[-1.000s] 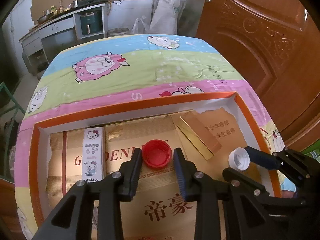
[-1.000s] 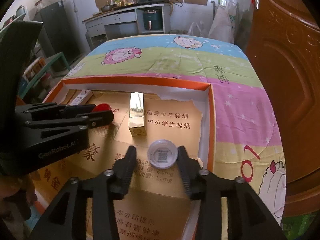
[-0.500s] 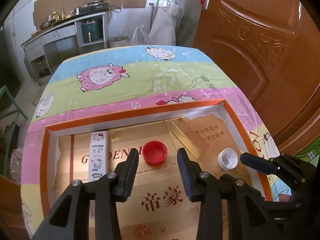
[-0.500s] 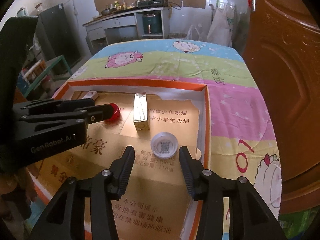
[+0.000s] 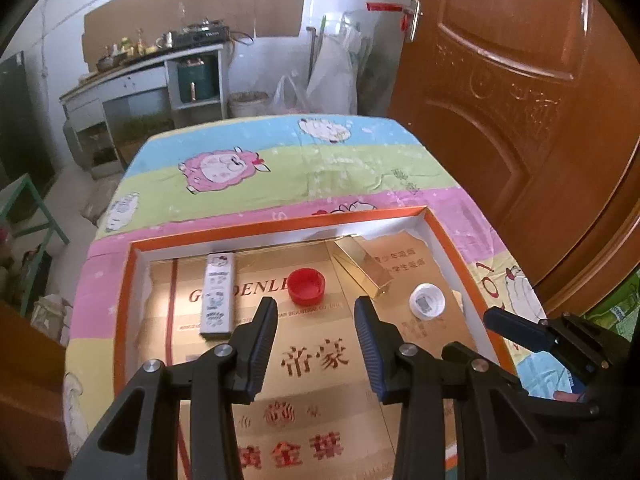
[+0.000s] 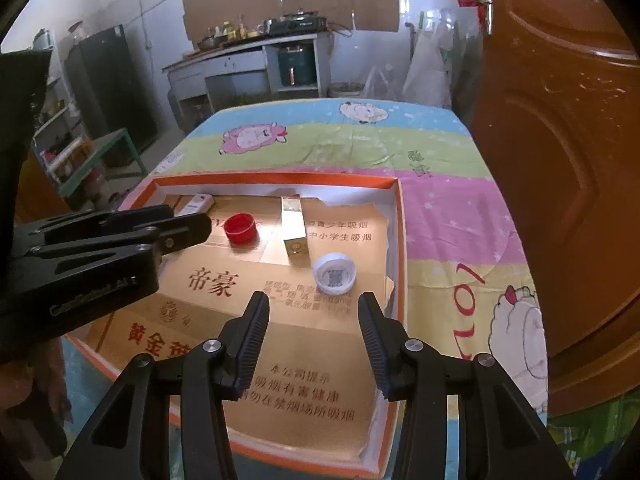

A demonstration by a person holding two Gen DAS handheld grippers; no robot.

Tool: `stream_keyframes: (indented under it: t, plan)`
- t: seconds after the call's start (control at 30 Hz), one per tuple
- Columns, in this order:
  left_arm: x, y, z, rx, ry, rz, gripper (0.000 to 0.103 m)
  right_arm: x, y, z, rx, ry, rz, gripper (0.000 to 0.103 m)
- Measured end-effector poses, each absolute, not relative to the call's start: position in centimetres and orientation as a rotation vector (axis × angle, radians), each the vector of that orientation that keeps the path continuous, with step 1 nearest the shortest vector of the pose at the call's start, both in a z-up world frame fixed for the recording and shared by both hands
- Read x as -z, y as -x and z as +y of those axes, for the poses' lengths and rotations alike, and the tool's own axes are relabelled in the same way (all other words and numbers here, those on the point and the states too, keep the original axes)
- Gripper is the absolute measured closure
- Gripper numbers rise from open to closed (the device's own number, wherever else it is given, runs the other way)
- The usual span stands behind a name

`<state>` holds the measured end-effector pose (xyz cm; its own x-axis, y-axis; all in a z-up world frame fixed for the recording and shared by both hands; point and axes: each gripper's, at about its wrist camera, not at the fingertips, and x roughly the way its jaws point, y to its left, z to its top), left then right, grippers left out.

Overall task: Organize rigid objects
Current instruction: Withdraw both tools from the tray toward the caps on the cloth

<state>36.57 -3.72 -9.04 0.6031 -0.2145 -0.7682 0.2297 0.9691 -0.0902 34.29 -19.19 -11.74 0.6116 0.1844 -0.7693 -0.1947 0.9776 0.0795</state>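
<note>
A shallow orange-rimmed tray (image 5: 276,222) with white inner walls, lined with glossy gold printed cardboard, sits on a table under a striped cartoon-sheep cloth (image 5: 280,160). Four rigid items lie inside in a row: a flat rectangular case with cartoon print (image 5: 218,295), a round red plastic cap (image 5: 306,287) lying open side up, a shiny gold rectangular box (image 5: 362,266), and a round white cap (image 5: 427,300), also open side up. The left gripper (image 5: 315,312) hangs with its ribbed black jaws spread and empty, just short of the red cap. The right gripper (image 6: 313,307) is likewise spread and empty, just short of the white cap.
</note>
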Motion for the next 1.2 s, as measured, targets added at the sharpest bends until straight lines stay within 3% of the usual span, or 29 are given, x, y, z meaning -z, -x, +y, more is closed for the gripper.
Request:
stream_keyframes:
  t: [0.17, 0.27, 0.37, 0.43, 0.5, 1.2]
  plan:
    - [7.8, -34.2, -3.2, 0.251, -0.02, 0.839, 0.063, 10.6, -32.0, -18.8, -0.211, 0.012, 0.85, 0.052]
    - [6.8, -32.4, -2.6, 0.259, -0.007, 0.805, 0.063, 9.8, -30.6, -18.6, -0.217, 0.005, 0.831, 0.029]
    - [5.9, -31.0, -2.0, 0.258, 0.003, 0.78, 0.062, 9.1, -29.1, -18.5, -0.217, 0.0, 0.808, 0.029]
    - [5.4, -29.8, -1.6, 0.26, 0.012, 0.761, 0.05, 8.7, -28.1, -18.4, -0.214, 0.002, 0.798, 0.029]
    - [5.0, -28.6, -1.4, 0.263, 0.013, 0.748, 0.044, 8.3, -27.2, -18.2, -0.211, 0.002, 0.793, 0.029]
    - [4.7, -18.2, 1.9, 0.242, 0.029, 0.72, 0.044, 6.2, -17.2, -16.9, -0.188, 0.007, 0.762, 0.029]
